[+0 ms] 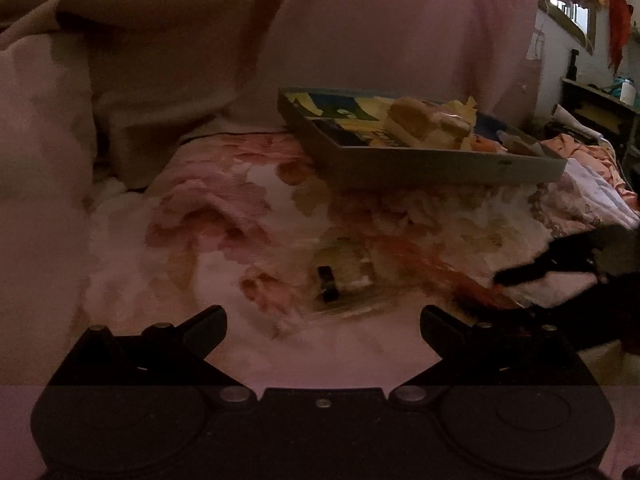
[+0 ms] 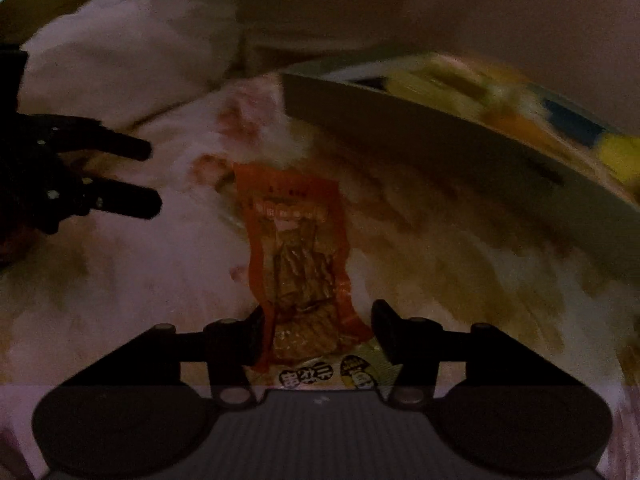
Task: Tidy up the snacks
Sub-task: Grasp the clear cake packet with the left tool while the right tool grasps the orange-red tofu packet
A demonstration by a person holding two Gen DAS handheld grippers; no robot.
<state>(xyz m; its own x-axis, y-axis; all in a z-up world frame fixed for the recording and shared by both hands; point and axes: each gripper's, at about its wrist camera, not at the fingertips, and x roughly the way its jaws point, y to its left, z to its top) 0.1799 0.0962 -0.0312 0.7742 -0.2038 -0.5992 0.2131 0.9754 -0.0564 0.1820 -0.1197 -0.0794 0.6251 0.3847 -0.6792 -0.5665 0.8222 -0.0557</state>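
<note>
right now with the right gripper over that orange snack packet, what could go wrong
1. The right gripper straddles only the near end of the orange packet; its fingers do not clearly press it, so a lift may let it slip out.
2. A second packet lies under that end and could be pinched along with it.
3. The box sits tilted on the soft floral bedcover, so dropping a packet in could tip it.
</note>
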